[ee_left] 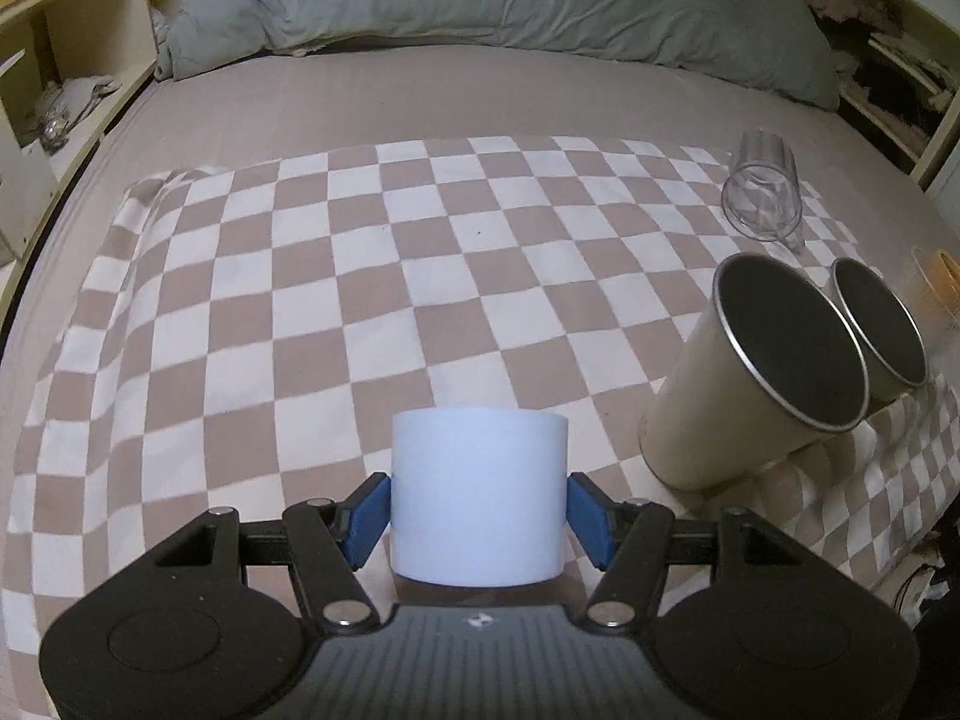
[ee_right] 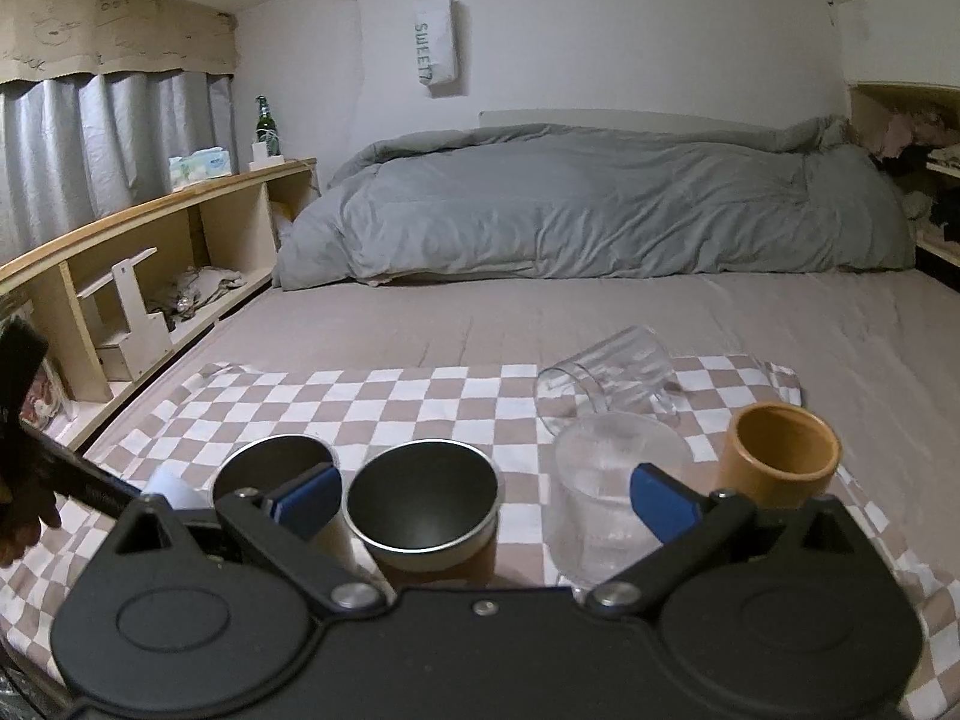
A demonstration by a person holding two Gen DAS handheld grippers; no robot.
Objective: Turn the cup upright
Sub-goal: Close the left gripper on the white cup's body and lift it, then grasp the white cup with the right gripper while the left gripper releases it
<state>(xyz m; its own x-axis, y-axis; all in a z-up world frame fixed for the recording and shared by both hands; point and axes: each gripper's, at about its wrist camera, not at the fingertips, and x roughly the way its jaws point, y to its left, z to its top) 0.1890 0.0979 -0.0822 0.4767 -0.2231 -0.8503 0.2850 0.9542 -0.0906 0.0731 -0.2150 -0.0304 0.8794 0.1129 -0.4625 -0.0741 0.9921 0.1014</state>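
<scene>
In the left wrist view my left gripper has its blue pads against both sides of a pale blue-white cup, which stands with a flat closed end up over the checkered cloth. A clear glass cup lies on its side at the far right; it also shows in the right wrist view, beyond my right gripper. The right gripper is open and empty, above an upright steel cup and beside an upright clear glass.
Two tall steel cups stand upright right of the left gripper. An orange-brown cup stands at the right. A grey duvet covers the far bed; wooden shelves run along the left.
</scene>
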